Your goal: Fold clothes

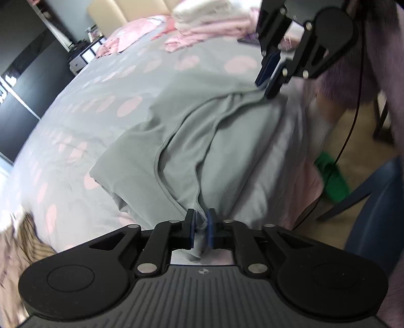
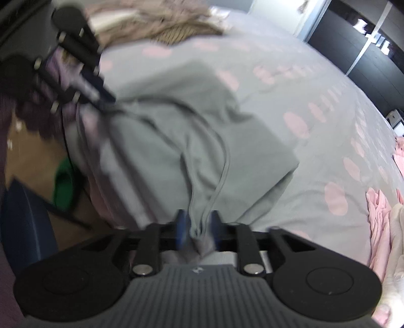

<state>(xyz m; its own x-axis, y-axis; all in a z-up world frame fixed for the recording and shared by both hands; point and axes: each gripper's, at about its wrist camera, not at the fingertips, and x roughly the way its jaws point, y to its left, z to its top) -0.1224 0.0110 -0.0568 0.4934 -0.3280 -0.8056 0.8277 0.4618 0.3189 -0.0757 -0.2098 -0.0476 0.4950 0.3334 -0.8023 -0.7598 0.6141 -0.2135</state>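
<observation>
A grey-green garment [image 1: 176, 141] lies partly folded on the bed near its edge, with piped seams curving across it. It also shows in the right wrist view [image 2: 176, 131]. My left gripper [image 1: 201, 225] is shut on one end of the garment's edge. My right gripper [image 2: 197, 225] is shut on the other end. Each gripper shows in the other's view: the right gripper [image 1: 267, 85] pinches the far corner, and the left gripper [image 2: 106, 101] pinches cloth at the upper left.
The bed [image 1: 88, 108] has a grey cover with pink spots. Pink and white folded clothes [image 1: 209, 22] are stacked at its far end. A beige knit [image 2: 176, 30] lies on the bed. A blue chair [image 1: 373, 191] and a green object [image 1: 333, 179] stand on the floor beside the bed.
</observation>
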